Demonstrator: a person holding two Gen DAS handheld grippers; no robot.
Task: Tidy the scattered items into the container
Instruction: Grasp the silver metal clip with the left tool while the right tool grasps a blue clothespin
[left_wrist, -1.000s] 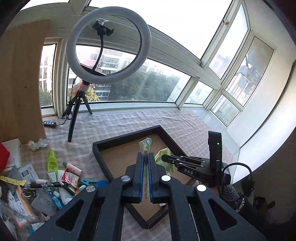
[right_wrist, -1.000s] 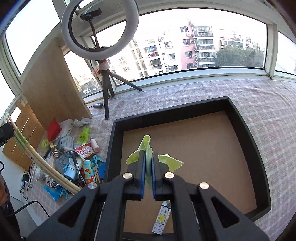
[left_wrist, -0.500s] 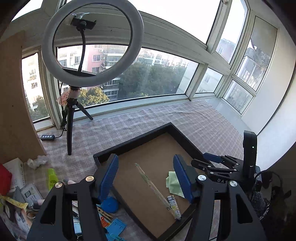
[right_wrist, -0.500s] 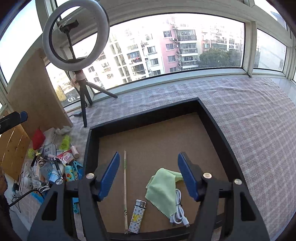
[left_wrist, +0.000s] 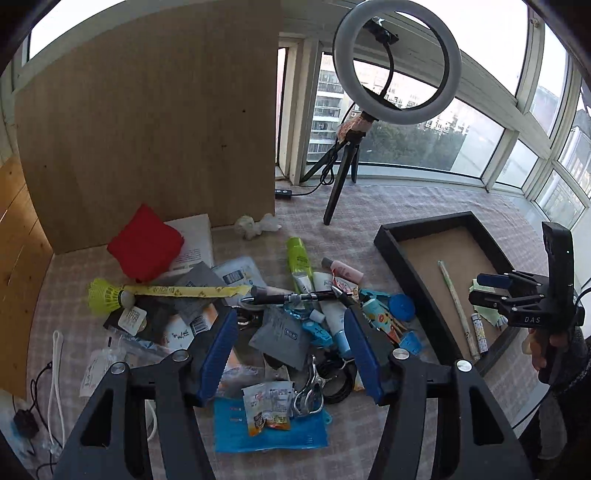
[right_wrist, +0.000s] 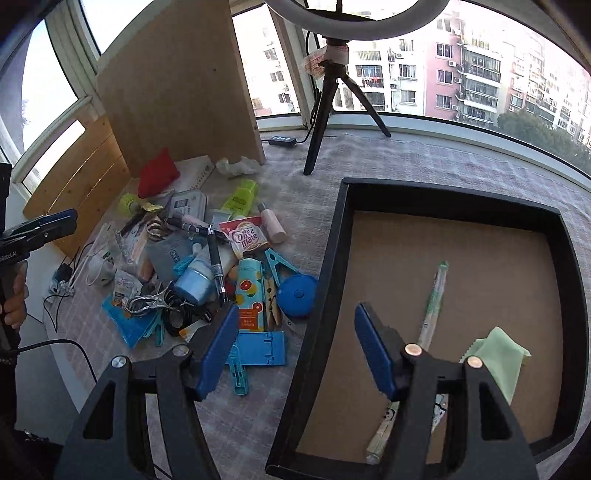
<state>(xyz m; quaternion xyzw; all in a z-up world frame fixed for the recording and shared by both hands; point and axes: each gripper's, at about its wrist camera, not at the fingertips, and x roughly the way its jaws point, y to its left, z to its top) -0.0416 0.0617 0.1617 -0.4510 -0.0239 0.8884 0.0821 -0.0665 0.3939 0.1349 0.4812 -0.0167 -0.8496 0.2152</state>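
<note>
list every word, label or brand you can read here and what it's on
"Coffee Mate": red and white sachet in the pile.
"DAS": right gripper body, left wrist view.
"RoboLAI", start cut off: left gripper body, right wrist view.
Print on the other packets, tubes and the lighter is too small or blurred to read.

Cluttered items (left_wrist: 295, 325) beside black tray (right_wrist: 325, 258)
</note>
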